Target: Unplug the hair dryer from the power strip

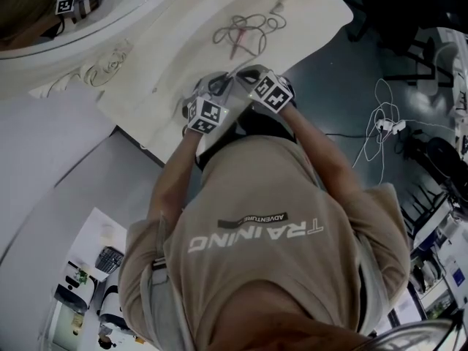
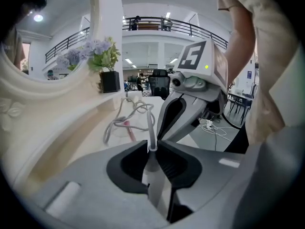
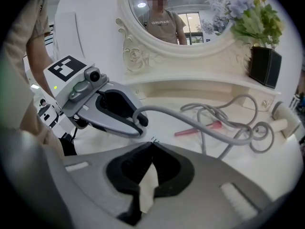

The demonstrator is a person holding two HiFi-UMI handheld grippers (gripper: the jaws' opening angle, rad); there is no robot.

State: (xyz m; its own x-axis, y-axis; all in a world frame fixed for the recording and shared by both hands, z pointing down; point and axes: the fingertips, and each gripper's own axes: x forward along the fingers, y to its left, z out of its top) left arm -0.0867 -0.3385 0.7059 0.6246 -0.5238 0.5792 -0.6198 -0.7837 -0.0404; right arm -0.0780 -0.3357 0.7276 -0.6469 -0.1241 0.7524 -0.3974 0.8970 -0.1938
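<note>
Head view: a person [image 1: 278, 232] in a tan shirt stands at the table [image 1: 307, 20].
Left gripper view: the left gripper [image 2: 151, 149] is pinched tight on the grey cord [image 2: 152, 135].
Right gripper view: the right gripper [image 3: 152, 143] has its jaws pressed together with nothing in them.
Cord: it runs from the left gripper into loops on the table, beside a pink stick [image 3: 198, 129].
Behind: a mirror [image 3: 143, 37] and flowers [image 3: 250, 11].

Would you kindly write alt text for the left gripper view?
The left claw is shut on a grey cord that trails onto a white vanity table; the right claw hangs just beyond, a black flower pot behind.
</note>
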